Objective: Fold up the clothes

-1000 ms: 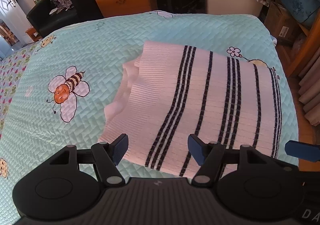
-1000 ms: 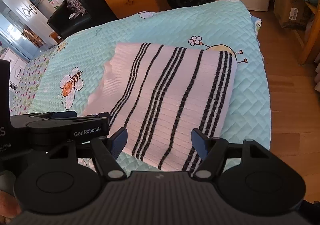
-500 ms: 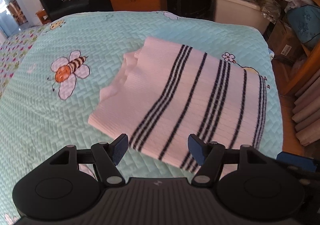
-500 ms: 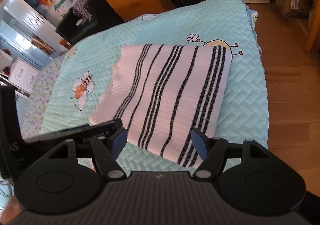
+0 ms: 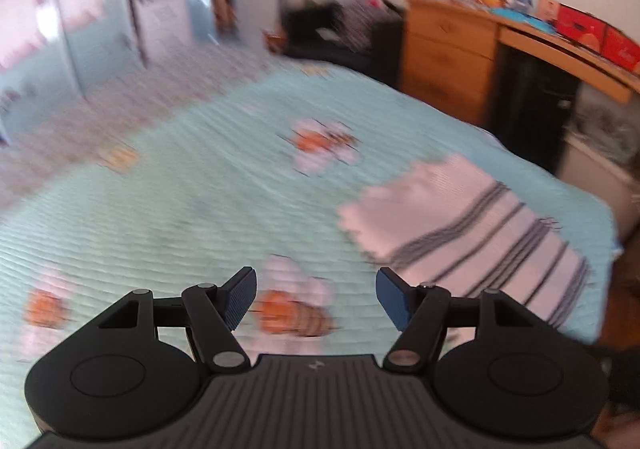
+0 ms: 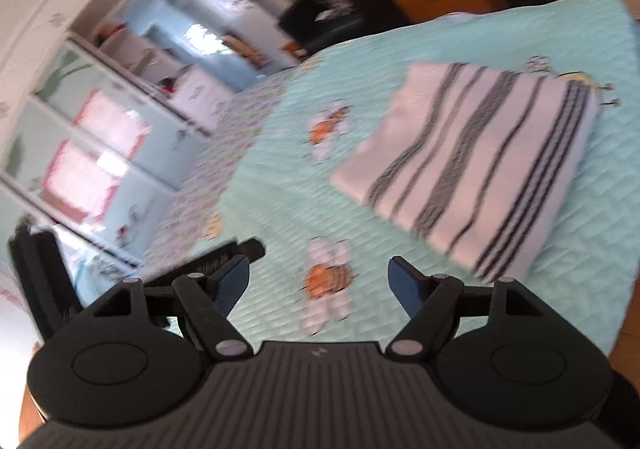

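bedspread (image 6: pixel 580 249) bare at left | folded sweater (image 6: pixel 480 169) near right edge | left gripper (image 5: pixel 316 299) wide, empty | right gripper (image 6: pixel 320 283) opening, empty

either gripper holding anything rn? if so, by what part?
Nothing held. Left gripper is open with only the bedspread showing between its fingers. Right gripper is opening, also empty. The folded striped sweater lies apart on the bed.

We find no words, numbers or brand names that we can read in either view; both are smeared by motion. The only sign we make out is a small pale emblem moulded on the ribbed housing of the left gripper (image 5: pixel 315 299) and the same on the right gripper (image 6: pixel 319 288). The red boxes (image 5: pixel 596 34) on the wooden desk (image 5: pixel 568 49) carry markings too blurred to read.
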{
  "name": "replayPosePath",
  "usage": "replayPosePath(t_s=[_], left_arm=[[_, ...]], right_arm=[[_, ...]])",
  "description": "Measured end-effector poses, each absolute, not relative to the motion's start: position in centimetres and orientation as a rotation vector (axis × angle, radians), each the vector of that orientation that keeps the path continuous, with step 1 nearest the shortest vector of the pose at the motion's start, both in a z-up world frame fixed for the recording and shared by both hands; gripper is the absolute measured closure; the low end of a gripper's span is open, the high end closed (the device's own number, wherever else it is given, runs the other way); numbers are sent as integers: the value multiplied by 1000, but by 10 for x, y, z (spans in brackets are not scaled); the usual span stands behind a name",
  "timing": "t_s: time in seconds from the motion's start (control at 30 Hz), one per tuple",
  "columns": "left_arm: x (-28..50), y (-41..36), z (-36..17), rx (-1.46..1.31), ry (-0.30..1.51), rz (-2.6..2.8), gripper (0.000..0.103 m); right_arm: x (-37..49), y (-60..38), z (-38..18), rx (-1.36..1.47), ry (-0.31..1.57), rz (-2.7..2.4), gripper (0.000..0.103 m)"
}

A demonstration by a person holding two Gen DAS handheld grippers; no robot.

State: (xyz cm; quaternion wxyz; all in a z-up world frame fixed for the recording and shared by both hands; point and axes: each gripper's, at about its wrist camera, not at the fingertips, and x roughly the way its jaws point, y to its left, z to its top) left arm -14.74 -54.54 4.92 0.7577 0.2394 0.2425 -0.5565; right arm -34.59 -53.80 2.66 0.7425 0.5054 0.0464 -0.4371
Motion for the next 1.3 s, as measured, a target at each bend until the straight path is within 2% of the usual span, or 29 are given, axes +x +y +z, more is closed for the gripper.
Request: replayPosePath(t_s=[0.1,0.17,0.23,0.27,0.33,0.47,0.5,0.53,0.63,0.77,0.93,1.0,1.17,1.3], left_arm=[[-142,-485,77,374,466,-1155,32],[-137,-440,95,243,458,-1117,27],[-134,-393,110,126,443,-1070,18],[-134,-368,116,77,431,-1044,16],[-140,-324,125,25,389,-975,11],[-168,-254,132,111,190,-756,11],[-174,-244,132,146,147,-702,8],[-180,-233,132,181,105,-648,0],[-177,-209,125,178,110,-576,0],[-141,-190,105,55,271,-594,0],[-95,-172,80,-97,445,-531,0],[-92,-172,79,-40,438,-457,0],[-96,-194,97,113,251,-328,0],[-69,-228,89,96,284,-424,0]], right_arm=[[-336,-515,46,996,84,-931,26],[-331,-491,64,855,37,-940,26],[-328,-464,75,700,-32,-974,17],[-327,-451,78,623,-62,-985,17],[-322,-441,72,584,-29,-951,17],[-302,-416,46,541,89,-921,17],[-294,-407,36,523,132,-900,17],[-282,-396,28,502,175,-877,17],[-248,-367,7,456,321,-775,17],[-202,-337,-7,425,503,-603,17],[-174,-307,-13,254,541,-532,17],[-167,-304,-16,192,547,-535,17],[-145,-323,-18,132,521,-578,17],[-122,-354,-30,153,531,-626,17]])
